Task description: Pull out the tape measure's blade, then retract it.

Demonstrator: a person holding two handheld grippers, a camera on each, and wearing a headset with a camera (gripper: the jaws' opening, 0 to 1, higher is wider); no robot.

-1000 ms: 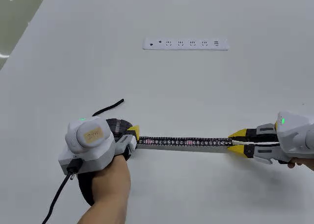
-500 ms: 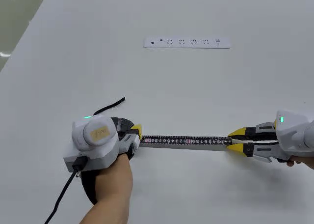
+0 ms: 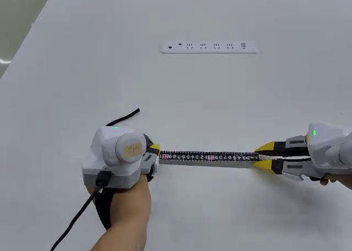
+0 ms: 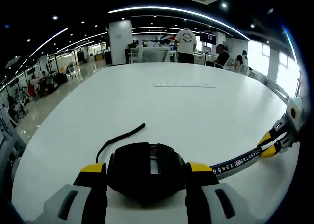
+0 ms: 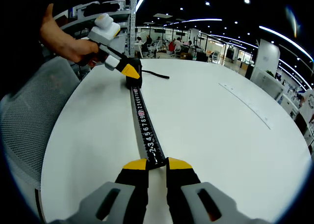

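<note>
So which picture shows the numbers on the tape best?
The right gripper view: the blade runs straight up the middle, numbers big and clear. The head view shows the whole blade from left gripper to right gripper, numbers tiny. The left gripper view shows a short piece beside the black case.

Open-plan office: ceiling strip lights (image 4: 167, 10), shelving racks (image 5: 105, 5), big white worktable (image 3: 220, 97)

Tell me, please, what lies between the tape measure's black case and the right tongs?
The pulled-out blade spans that stretch, from the case to the right tongs, which pinch its tip. The head view and right gripper view show it.
</note>
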